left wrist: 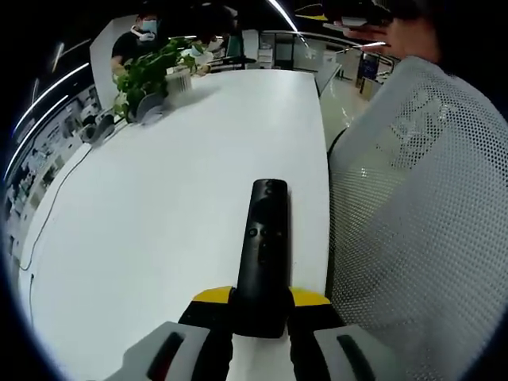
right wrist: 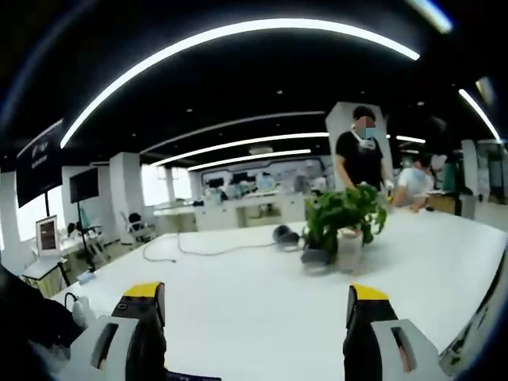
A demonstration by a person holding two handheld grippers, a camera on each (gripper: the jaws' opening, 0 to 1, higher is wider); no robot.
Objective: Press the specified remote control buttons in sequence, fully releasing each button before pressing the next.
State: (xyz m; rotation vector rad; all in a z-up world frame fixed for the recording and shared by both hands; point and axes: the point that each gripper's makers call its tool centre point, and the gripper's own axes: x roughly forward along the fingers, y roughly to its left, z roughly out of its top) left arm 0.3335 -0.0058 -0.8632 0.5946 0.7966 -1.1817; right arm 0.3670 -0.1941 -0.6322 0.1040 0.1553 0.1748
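A long black remote control (left wrist: 262, 254) points away from me over the white table (left wrist: 159, 238), its buttons facing up. Its near end sits between the yellow-tipped jaws of my left gripper (left wrist: 260, 305), which is shut on it. In the right gripper view my right gripper (right wrist: 254, 317) stands open above the white table (right wrist: 238, 294), its two yellow-tipped jaws wide apart with nothing between them.
A potted green plant (right wrist: 345, 218) stands on the table, with headphones (right wrist: 284, 235) and a cable beside it; the plant (left wrist: 147, 75) sits at the table's far end. A white mesh chair back (left wrist: 421, 222) rises close on the right. People stand and sit beyond the table's far end.
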